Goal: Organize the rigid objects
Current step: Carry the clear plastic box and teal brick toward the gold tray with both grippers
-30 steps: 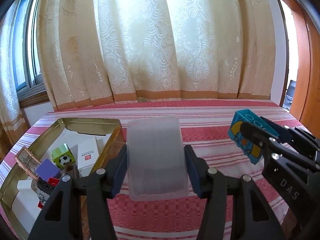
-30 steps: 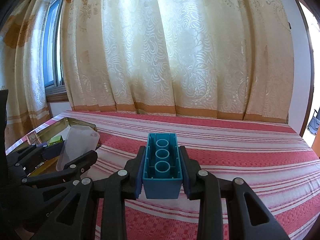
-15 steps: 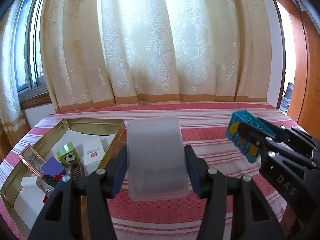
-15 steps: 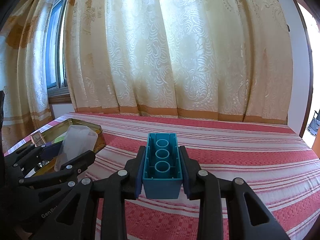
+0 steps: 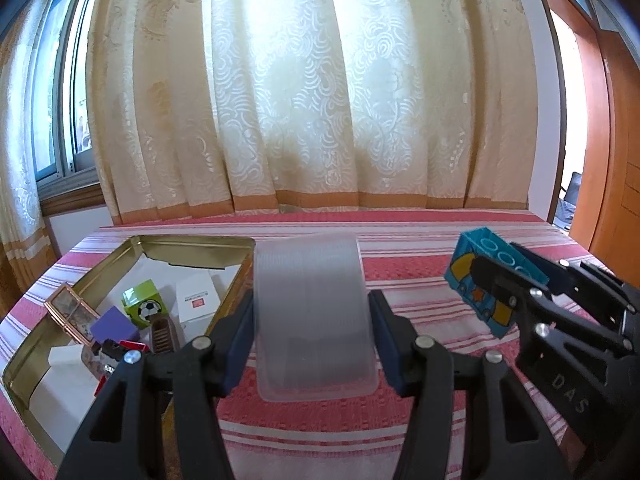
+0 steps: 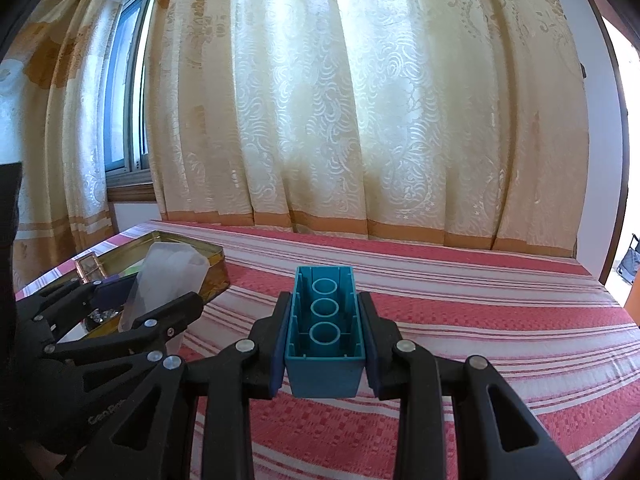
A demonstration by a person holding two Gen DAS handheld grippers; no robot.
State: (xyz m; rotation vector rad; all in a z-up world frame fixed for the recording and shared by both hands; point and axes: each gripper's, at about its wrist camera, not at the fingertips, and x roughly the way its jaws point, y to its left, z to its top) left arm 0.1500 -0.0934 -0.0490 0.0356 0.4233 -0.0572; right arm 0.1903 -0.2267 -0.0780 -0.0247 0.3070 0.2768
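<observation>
My left gripper (image 5: 312,332) is shut on a clear plastic box (image 5: 312,316) and holds it above the red striped cloth, just right of the gold tin tray (image 5: 192,242). My right gripper (image 6: 324,340) is shut on a blue toy brick (image 6: 324,320), underside up with three round tubes showing. In the left wrist view the brick (image 5: 480,280) shows at the right, with yellow pictures on its side. In the right wrist view the clear box (image 6: 164,280) and the tray (image 6: 200,258) lie at the left.
The tray holds a green football cube (image 5: 142,308), a purple block (image 5: 114,326), a white box (image 5: 196,300), a copper-framed glass case (image 5: 68,312) and other small items. Cream curtains (image 5: 320,100) hang behind the table. A wooden door (image 5: 616,160) stands at the right.
Both grippers have risen a little with their objects still held; the tray and table sit lower in both views. The grips have not changed.
</observation>
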